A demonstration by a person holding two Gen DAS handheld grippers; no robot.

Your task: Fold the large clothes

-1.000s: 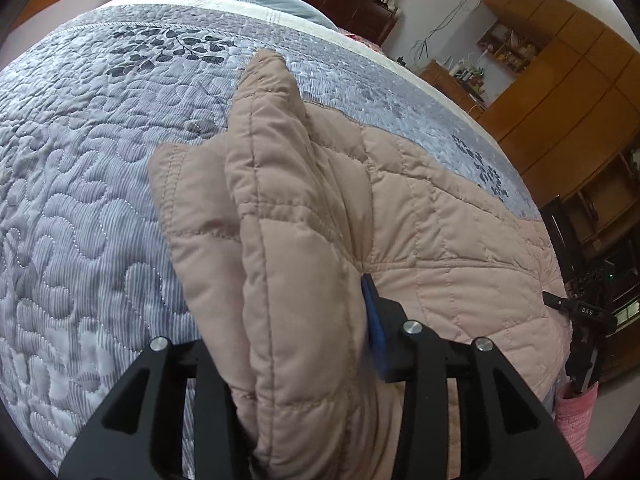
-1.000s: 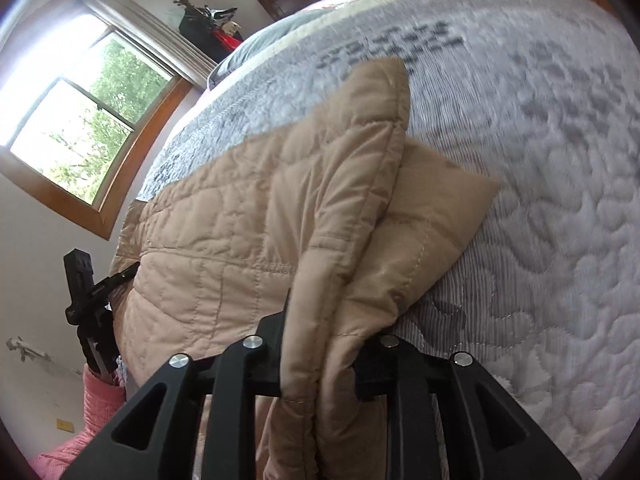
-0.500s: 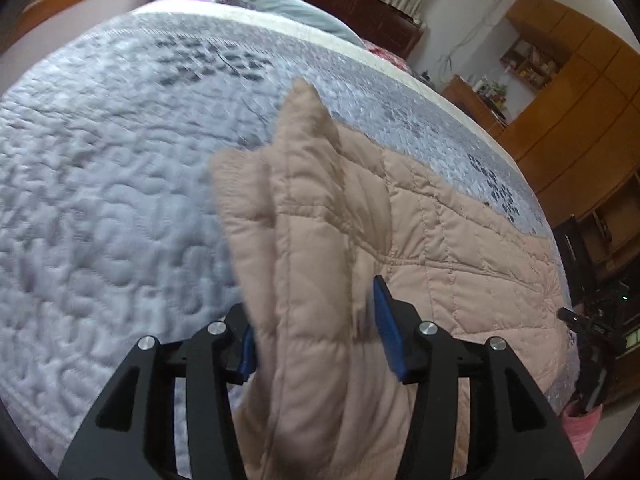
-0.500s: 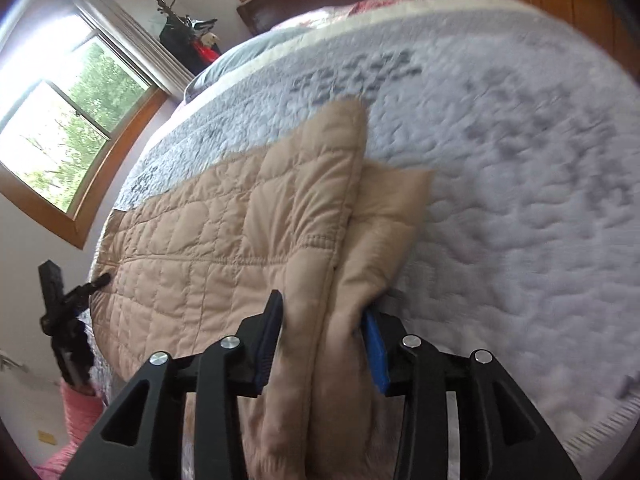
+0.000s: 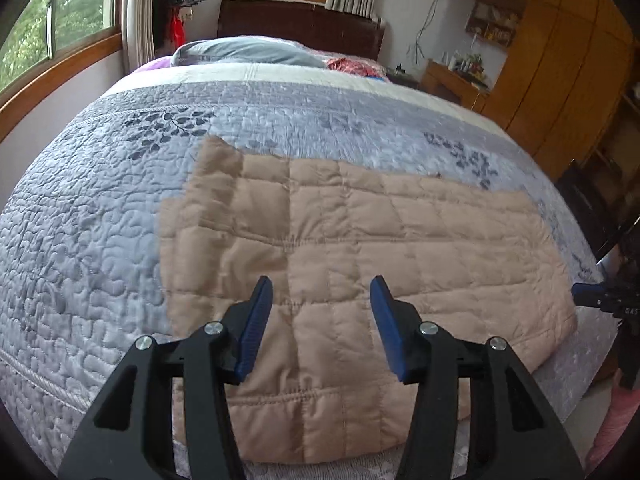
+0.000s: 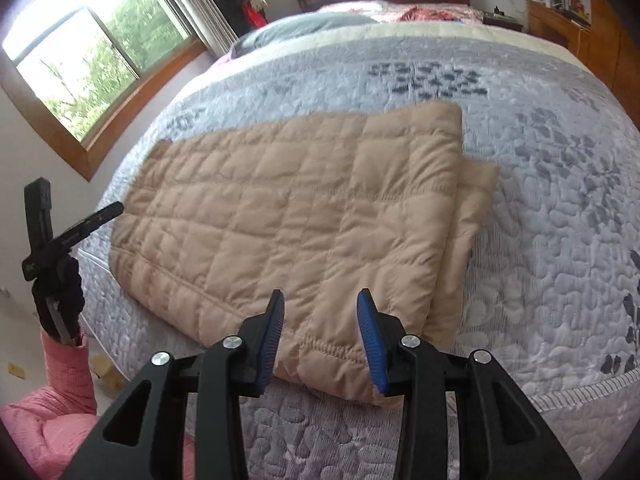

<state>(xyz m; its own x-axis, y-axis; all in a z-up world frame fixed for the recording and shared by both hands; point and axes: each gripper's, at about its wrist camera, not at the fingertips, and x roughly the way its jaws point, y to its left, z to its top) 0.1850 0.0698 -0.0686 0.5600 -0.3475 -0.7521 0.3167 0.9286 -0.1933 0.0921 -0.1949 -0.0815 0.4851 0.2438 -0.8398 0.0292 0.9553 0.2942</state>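
Note:
A tan quilted jacket [image 5: 344,264] lies flat and folded on the grey patterned bedspread [image 5: 80,232]; it also shows in the right wrist view [image 6: 288,232]. My left gripper [image 5: 322,300] is open and empty, raised above the jacket's near edge. My right gripper [image 6: 320,312] is open and empty, above the jacket's near corner. A folded layer sticks out along the jacket's right side [image 6: 476,200]. The other gripper shows at the far right of the left wrist view [image 5: 624,308] and at the left of the right wrist view [image 6: 52,240].
The bedspread [image 6: 560,200] covers a large bed with a grey pillow [image 5: 248,52] and dark headboard [image 5: 300,28] at the far end. A window [image 6: 88,64] is on the left, wooden wardrobes [image 5: 560,60] on the right. A pink sleeve [image 6: 60,400] is at lower left.
Both grippers have opened and let go of the jacket's folded edge. They have pulled back and risen, and the jacket now lies flat on the bed.

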